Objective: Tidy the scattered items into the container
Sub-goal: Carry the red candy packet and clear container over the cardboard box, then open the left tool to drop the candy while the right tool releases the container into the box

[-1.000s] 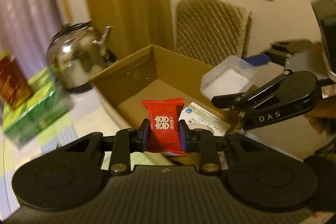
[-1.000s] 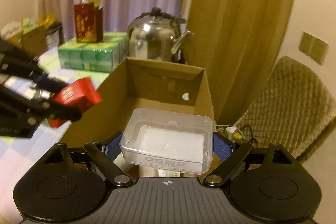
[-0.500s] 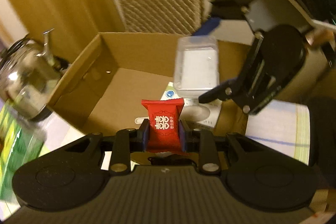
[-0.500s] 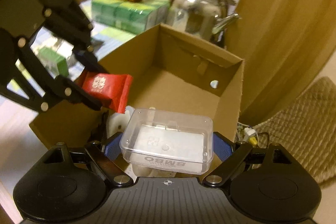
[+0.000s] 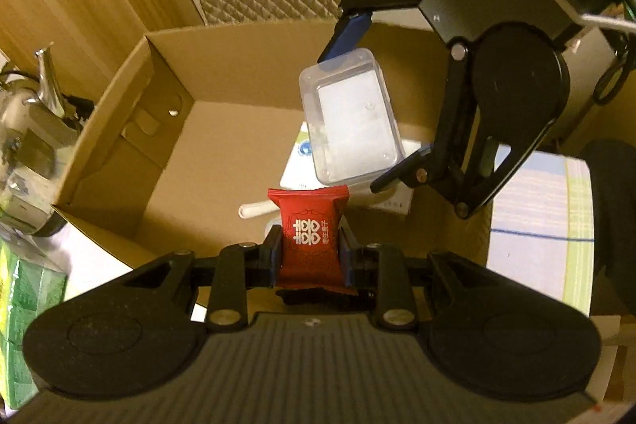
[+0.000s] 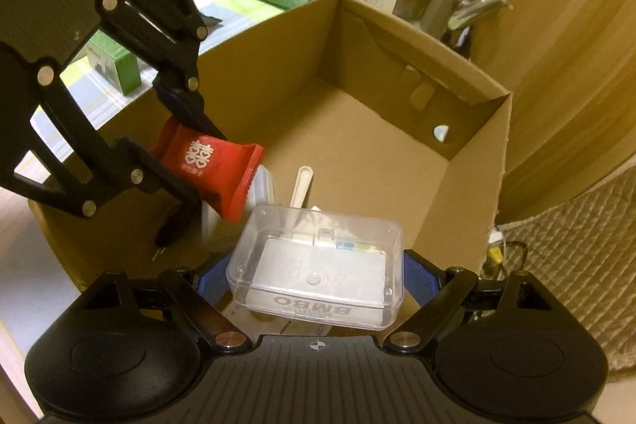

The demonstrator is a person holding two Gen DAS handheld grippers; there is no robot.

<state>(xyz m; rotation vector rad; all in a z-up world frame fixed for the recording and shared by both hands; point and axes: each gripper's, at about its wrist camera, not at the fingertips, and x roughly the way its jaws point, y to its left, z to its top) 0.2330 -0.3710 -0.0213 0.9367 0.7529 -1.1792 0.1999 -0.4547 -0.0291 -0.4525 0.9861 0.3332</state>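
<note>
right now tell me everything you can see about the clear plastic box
The clear plastic box is a small rectangular case with rounded corners, transparent, with something white inside and raised lettering on its near side. The right gripper holds it by its two short ends, jaws spread wide, blue pads pressing on it. It hangs tilted over the open cardboard box, above items already lying there, touching nothing else.

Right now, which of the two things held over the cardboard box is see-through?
The clear plastic case, held in the right gripper. The left gripper holds an opaque red candy packet with white characters.
</note>
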